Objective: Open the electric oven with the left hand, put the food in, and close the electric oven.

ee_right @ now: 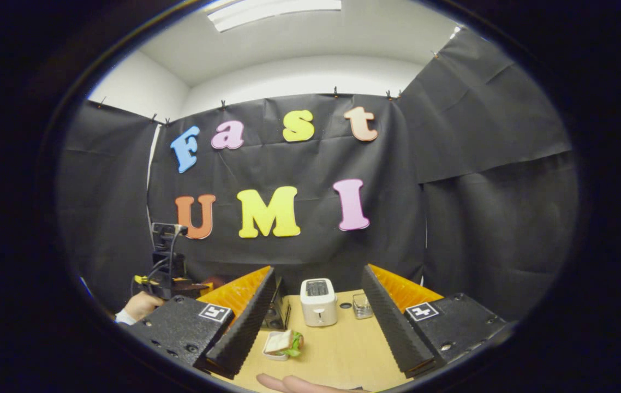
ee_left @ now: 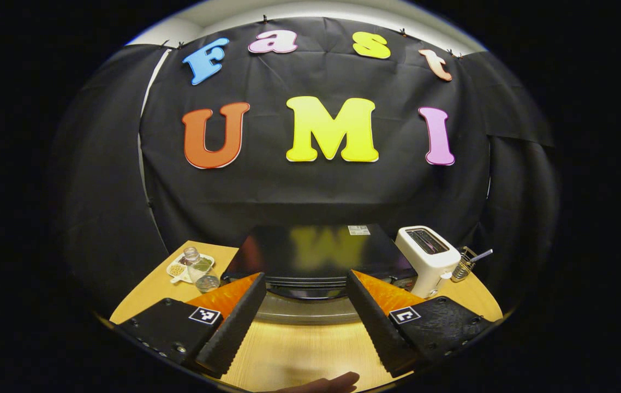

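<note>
Centrally, one black electric oven (ee_left: 310,254) sits on the wooden tabletop (ee_left: 294,349), its glossy top mirroring the wall and its door shut, directly ahead of the left gripper (ee_left: 306,314), whose fingers are spread around nothing. Bare tabletop lies between oven front and near edge. Right of the oven stands one white toaster (ee_left: 429,256); left of it, one small dish (ee_left: 179,268). One sandwich (ee_right: 284,344) lies right of the oven, ahead of the right gripper (ee_right: 316,322), fingers spread, empty.

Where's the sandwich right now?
In the right gripper view, the sandwich lies on the wooden table, just in front of the white toaster, slightly left.
</note>
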A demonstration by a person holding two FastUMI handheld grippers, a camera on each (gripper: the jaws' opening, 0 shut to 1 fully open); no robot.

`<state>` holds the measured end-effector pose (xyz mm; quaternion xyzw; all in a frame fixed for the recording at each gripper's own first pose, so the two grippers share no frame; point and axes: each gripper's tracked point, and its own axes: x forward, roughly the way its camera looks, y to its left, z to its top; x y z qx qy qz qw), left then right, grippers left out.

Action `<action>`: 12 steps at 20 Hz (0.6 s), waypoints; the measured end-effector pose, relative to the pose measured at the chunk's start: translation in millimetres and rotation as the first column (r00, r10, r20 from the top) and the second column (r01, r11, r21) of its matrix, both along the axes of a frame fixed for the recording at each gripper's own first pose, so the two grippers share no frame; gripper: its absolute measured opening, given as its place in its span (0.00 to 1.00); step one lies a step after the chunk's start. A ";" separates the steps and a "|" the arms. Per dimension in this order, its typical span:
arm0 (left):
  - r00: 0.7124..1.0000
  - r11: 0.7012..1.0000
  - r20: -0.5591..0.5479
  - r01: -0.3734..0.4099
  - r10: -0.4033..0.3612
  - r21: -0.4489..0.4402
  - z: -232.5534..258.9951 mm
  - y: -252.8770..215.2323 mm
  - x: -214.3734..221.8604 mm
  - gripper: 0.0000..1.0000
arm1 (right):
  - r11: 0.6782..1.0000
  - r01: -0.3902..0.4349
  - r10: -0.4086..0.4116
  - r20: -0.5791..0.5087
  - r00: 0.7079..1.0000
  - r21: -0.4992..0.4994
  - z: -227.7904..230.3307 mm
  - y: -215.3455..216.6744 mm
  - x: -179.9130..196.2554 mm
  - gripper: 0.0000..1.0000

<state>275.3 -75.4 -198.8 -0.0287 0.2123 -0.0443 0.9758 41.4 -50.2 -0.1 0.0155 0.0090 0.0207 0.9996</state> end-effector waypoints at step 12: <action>0.981 0.999 -0.193 0.035 -0.027 0.038 -75.9 -22.5 44.3 0.96 | 0.999 0.008 -0.008 -0.002 1.000 -0.042 -9.7 -20.8 25.7 1.00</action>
